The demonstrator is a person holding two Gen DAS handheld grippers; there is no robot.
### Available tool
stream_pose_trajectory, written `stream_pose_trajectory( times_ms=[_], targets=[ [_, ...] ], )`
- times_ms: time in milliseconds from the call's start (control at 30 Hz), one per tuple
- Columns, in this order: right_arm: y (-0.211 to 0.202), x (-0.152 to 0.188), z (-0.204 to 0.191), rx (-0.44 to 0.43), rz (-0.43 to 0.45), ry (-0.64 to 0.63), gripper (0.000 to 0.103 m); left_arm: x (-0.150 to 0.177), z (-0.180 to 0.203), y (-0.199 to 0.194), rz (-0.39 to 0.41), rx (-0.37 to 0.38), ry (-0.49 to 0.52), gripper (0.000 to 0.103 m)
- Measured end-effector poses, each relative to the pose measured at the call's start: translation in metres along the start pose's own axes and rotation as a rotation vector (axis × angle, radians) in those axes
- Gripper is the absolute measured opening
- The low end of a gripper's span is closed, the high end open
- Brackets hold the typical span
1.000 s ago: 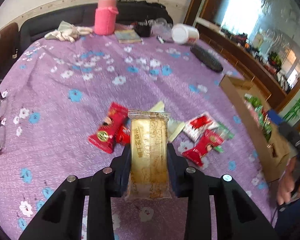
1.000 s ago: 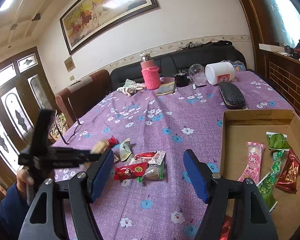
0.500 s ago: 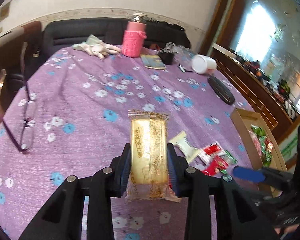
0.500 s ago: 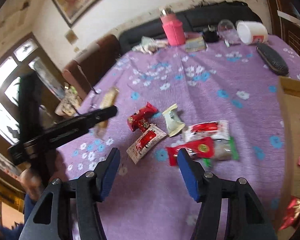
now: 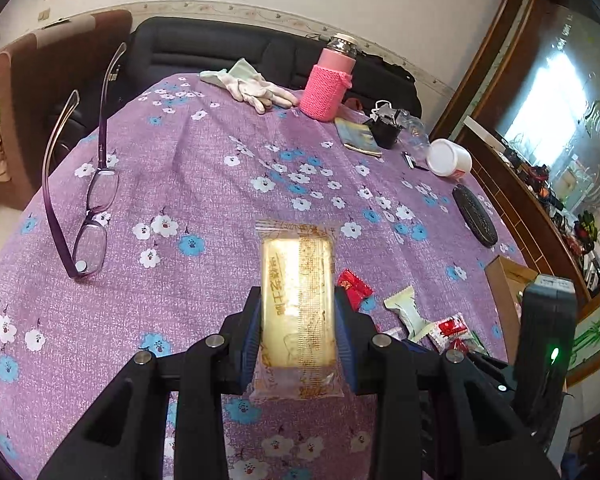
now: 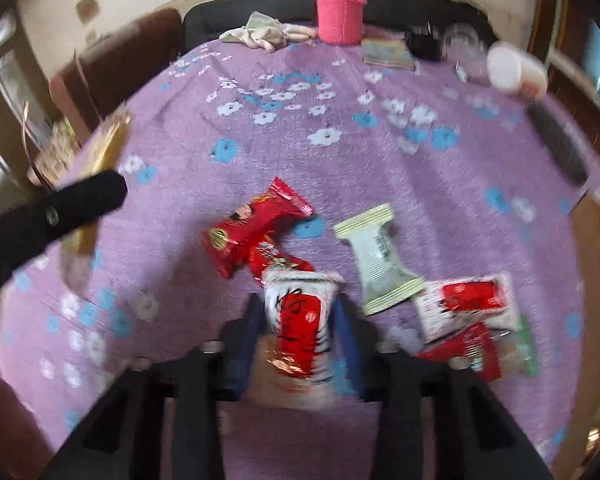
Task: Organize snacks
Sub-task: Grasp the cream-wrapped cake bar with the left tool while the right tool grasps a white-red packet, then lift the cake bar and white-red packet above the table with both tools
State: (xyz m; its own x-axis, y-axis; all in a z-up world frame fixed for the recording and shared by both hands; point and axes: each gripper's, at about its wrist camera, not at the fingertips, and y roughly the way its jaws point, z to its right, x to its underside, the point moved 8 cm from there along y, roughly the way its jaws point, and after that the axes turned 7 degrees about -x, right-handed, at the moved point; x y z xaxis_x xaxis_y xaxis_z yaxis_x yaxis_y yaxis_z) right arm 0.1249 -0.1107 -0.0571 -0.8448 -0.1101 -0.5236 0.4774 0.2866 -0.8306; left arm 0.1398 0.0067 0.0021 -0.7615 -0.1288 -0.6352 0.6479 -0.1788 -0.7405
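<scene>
the left gripper is clamped on a yellow cake packet, pads pressed to both long sides, the packet lifted clear above the purple flowered tablecloth. over to the right gripper, whose jaws are closing on a white-and-red snack packet; the packet sits between them, and the pads look to be on its sides, though the picture is blurred. just beyond it lie a red wrapper and a pale green-edged packet, with another white-and-red packet to the right, all loose on the cloth. purple glasses rest at the left edge, a pink-sleeved bottle and white gloves stand at the far side. the cardboard box shows at the right edge.
</scene>
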Motion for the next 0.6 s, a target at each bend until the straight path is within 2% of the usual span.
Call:
stream_pose_trajectory(
  times_ms=[133,200,300,333,433,600],
  targets=[
    [-0.011,0.01,0.008,-0.031,0.026,-0.041,0.03,0.004,0.01,-0.002,-0.002,0.013,0.032,0.032],
    [-0.019,0.015,0.009,-0.104,0.054,-0.045,0.03,0.006,0.016,-0.002,0.0,0.016,0.049,0.032],
    [-0.038,0.017,0.014,-0.14,0.142,-0.069,0.03,0.01,0.026,-0.002,0.002,0.028,0.071,0.032],
    [-0.048,0.015,0.019,-0.153,0.198,-0.067,0.03,0.011,0.029,-0.002,0.005,0.03,0.079,0.032],
    [-0.063,0.007,0.041,-0.162,0.29,0.006,0.03,0.018,0.043,0.001,0.008,0.037,0.111,0.032],
    [-0.074,0.005,0.069,-0.195,0.34,0.1,0.03,0.032,0.067,0.009,0.011,0.026,0.175,0.032]
  ],
)
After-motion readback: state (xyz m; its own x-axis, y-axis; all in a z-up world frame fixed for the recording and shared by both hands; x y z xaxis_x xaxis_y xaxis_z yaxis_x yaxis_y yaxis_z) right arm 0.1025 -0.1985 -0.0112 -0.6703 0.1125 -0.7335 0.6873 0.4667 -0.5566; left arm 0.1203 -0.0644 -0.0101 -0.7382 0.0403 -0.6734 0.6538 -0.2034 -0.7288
